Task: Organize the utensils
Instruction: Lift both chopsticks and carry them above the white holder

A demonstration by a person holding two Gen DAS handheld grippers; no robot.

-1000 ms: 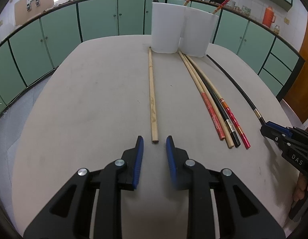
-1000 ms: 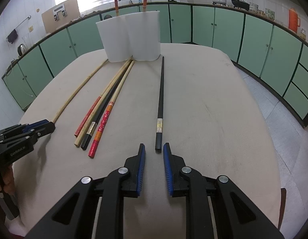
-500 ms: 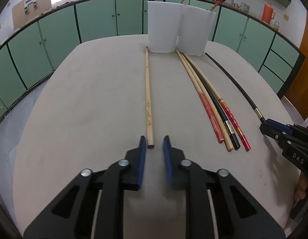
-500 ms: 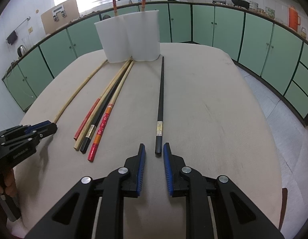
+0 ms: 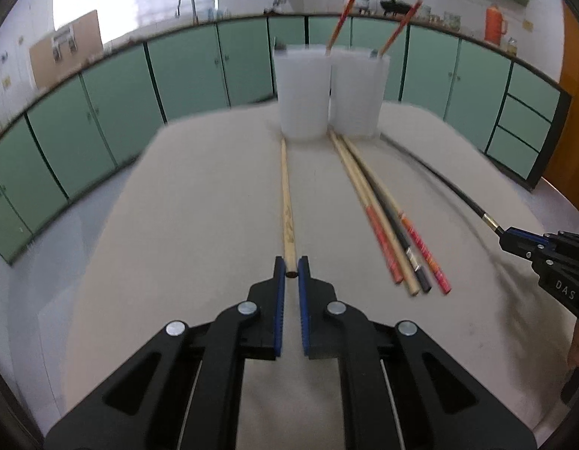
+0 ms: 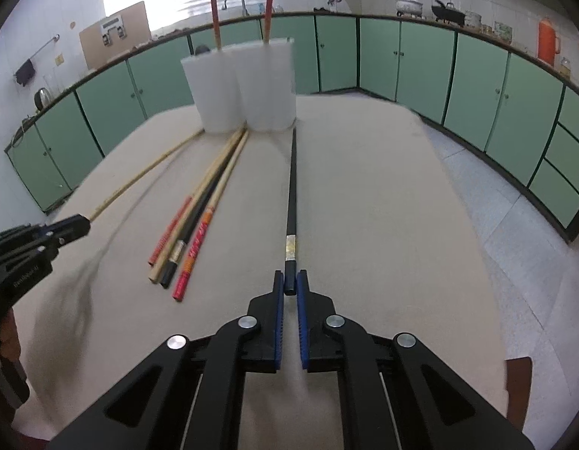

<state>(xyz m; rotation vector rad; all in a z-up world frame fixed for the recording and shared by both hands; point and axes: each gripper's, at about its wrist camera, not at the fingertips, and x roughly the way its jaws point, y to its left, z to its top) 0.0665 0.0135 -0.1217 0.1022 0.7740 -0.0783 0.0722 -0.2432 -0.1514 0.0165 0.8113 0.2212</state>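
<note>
My left gripper (image 5: 291,267) is shut on the near end of a plain wooden chopstick (image 5: 287,202), whose far tip points at the left of two white holder cups (image 5: 302,92). In the right wrist view my right gripper (image 6: 290,281) is shut on the near end of a black chopstick (image 6: 291,191) with a silver band. Its tip reaches toward the right cup (image 6: 269,82). Each cup holds one red-ended chopstick (image 5: 344,11). Several more chopsticks (image 5: 387,221) lie bundled on the table between my two grippers.
The beige table (image 5: 199,225) has rounded edges, with floor beyond on both sides. Green cabinets (image 6: 420,60) line the walls. Part of a hand (image 6: 2,333) shows behind the left gripper at the picture's left edge.
Both grippers went from open around the chopstick ends to shut on them. Both have risen a little, and the near ends of the two chopsticks have come up with them.
</note>
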